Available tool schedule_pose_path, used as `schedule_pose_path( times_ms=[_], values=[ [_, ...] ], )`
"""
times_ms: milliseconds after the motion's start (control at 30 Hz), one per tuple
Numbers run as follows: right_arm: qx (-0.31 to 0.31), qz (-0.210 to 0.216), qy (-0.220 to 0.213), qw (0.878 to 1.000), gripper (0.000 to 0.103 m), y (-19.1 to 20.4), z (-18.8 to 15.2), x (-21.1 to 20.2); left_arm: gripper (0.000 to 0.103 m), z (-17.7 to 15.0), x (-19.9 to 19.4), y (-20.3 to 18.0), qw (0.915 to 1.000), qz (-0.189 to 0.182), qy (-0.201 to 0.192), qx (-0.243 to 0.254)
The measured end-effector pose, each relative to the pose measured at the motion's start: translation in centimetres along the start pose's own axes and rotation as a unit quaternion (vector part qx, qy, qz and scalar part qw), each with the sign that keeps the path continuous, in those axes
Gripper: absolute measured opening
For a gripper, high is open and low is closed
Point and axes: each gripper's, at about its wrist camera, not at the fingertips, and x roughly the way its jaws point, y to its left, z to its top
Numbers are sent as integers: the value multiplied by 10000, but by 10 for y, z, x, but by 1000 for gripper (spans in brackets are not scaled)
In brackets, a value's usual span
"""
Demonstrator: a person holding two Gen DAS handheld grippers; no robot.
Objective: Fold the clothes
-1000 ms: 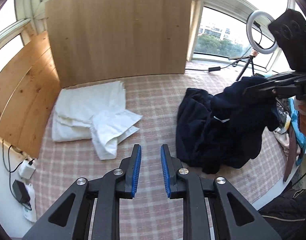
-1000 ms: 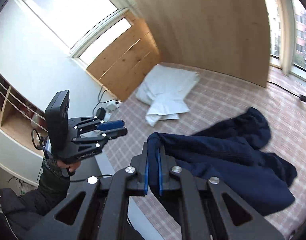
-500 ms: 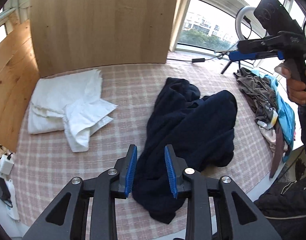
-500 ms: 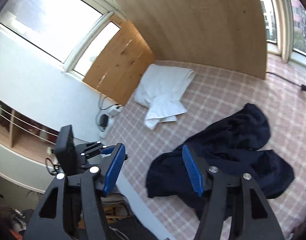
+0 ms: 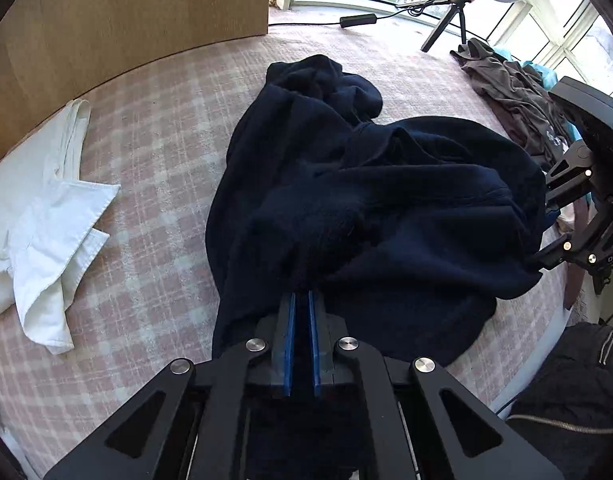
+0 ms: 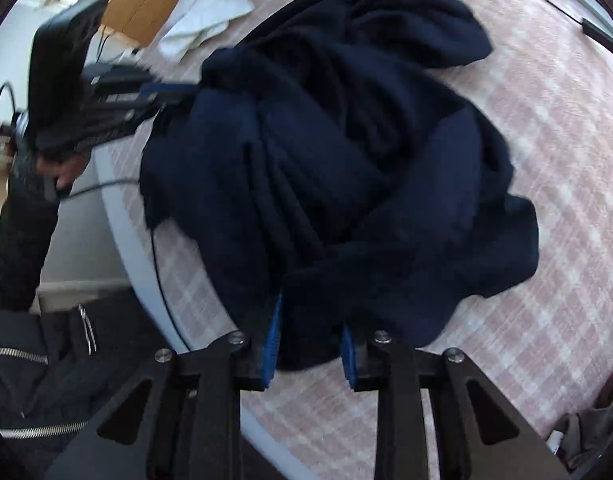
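Gripping the navy fleece garment (image 5: 370,200) crumpled on the checked bed (image 5: 154,152), the left gripper (image 5: 301,300) is clenched on its near hem; the right gripper (image 6: 310,336), jaws just closing, straddles an edge unpinched; clamp firmly before spreading it flat.

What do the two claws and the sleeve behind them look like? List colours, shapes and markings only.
Both claws are matte black, with angular linkage arms with triangular cut-outs and silver round bolt heads. The left claw and right claw carry blue pads on the inner finger faces. White lettering is printed on the right claw's side. The sleeve is black; the black jacket has silver zips.
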Motion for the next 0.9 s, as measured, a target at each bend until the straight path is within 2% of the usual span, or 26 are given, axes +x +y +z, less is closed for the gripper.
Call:
schedule_pose_path(
  times_ms=[67,167,233,333,433,467,600,667,700,767,900],
  values=[
    [-137,21,-129,9998,27,8,-9,-20,5,-22,-20,4,9998,-27,-106,-193],
    [34,-203,-831,9963,40,-6,-4,-65,5,-50,-45,15,9984,-81,-218,-517],
    [123,-508,-1354,9894,50,-19,7,-90,5,-63,-53,18,9975,-21,-268,-649],
    [2,-1237,-1690,9778,50,-26,34,-103,5,-71,-52,17,9969,0,-250,-739],
    [-482,-1272,-1677,9764,50,-21,61,-90,5,-71,-42,11,9974,42,-155,-707],
    [-564,-1236,-1548,9786,50,-19,67,-80,5,-72,-40,11,9973,63,-131,-714],
    [-728,-1211,-506,9887,46,-16,67,-27,5,-78,-39,19,9957,62,-127,-914],
    [-727,-931,315,9925,41,-20,41,-3,4,-87,-41,27,9942,172,-60,-1062],
    [-911,-945,550,9898,41,-15,27,2,4,-91,-41,31,9932,254,-9,-1140],
    [-1118,-1072,530,9865,40,-6,12,-8,4,-99,-42,39,9909,264,43,-1317],
    [-1121,-942,-387,9885,40,5,22,-53,5,-99,-50,39,9918,246,-139,-1246]
  ],
)
